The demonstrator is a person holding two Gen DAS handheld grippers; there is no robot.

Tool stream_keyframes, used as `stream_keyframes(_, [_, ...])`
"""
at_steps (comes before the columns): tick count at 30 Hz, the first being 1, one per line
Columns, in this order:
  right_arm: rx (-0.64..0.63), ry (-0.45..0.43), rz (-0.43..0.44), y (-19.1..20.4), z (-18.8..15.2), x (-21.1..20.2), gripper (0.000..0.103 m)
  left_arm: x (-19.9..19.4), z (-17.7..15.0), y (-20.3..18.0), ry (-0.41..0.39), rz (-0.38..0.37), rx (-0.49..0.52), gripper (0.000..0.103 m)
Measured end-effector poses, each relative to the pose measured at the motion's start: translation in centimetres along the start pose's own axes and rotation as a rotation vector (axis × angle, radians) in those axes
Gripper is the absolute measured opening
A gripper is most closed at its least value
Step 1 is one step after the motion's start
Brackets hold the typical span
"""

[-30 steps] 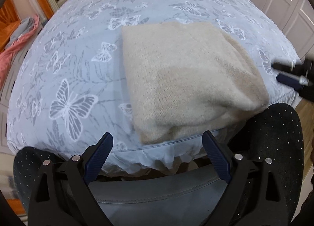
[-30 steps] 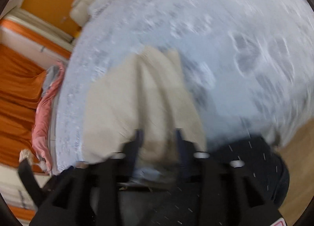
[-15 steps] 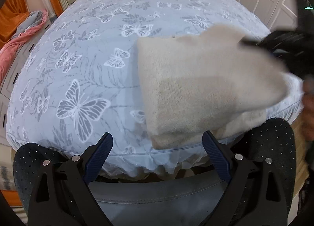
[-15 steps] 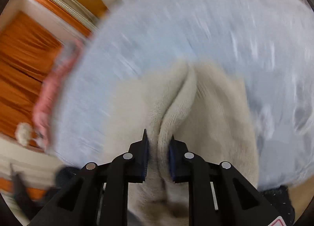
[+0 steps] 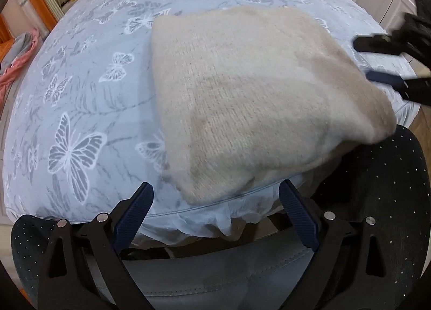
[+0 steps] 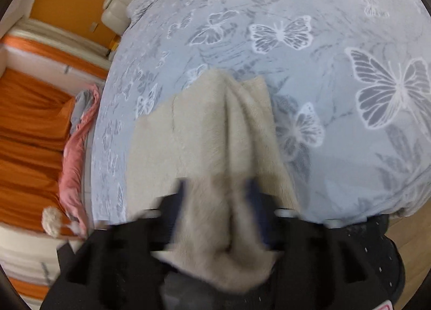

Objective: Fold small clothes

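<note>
I hold my left gripper (image 5: 215,209) low off the bed's (image 5: 80,94) edge, jaws wide, empty. My right gripper (image 6: 218,199) is spread around the beige knit's (image 5: 256,94) edge, folded on the bed.

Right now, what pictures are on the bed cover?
White and grey butterflies on the pale blue bed cover, clearest in the right wrist view.
</note>
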State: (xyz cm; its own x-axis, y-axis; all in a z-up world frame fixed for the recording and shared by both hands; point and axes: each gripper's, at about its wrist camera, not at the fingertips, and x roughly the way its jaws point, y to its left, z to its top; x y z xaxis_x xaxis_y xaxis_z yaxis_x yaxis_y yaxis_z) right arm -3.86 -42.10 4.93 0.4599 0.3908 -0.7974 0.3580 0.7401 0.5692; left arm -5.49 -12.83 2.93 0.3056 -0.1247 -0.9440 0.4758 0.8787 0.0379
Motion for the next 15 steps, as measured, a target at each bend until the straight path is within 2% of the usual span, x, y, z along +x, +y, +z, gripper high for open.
stream_keyframes(4, [-0.066,0.093,-0.049,0.4,-1.4,1.9,0.07,1.0,0.2,-0.2,0.029,0.002,0.014,0.091])
stream_keyframes(5, [-0.075,0.103,-0.058,0.6,-1.8,2.3,0.06,1.2,0.3,-0.2,0.032,0.005,0.017,0.089])
stream_keyframes(6, [-0.089,0.108,-0.068,0.4,-2.6,2.4,0.028,1.3,0.3,-0.3,0.034,0.009,0.023,0.082])
stream_keyframes(7, [-0.104,0.112,-0.074,0.7,-2.8,2.6,0.017,1.4,0.4,-0.3,0.04,0.003,0.033,0.074])
stream_keyframes(10, [-0.124,0.024,-0.027,2.0,-2.4,0.2,0.014,1.5,0.4,0.0,0.055,0.025,0.031,0.061])
stream_keyframes(12, [-0.15,-0.063,-0.022,2.6,-1.9,-2.6,0.014,1.7,0.5,0.6,0.069,0.027,0.007,0.059])
stream_keyframes(13, [-0.14,-0.076,-0.027,2.3,-1.9,-2.9,0.014,2.0,0.5,1.1,0.082,0.032,-0.016,0.059])
stream_keyframes(15, [-0.103,-0.033,-0.107,0.3,-1.7,-1.3,0.014,2.8,0.5,1.7,0.109,0.024,-0.045,0.059])
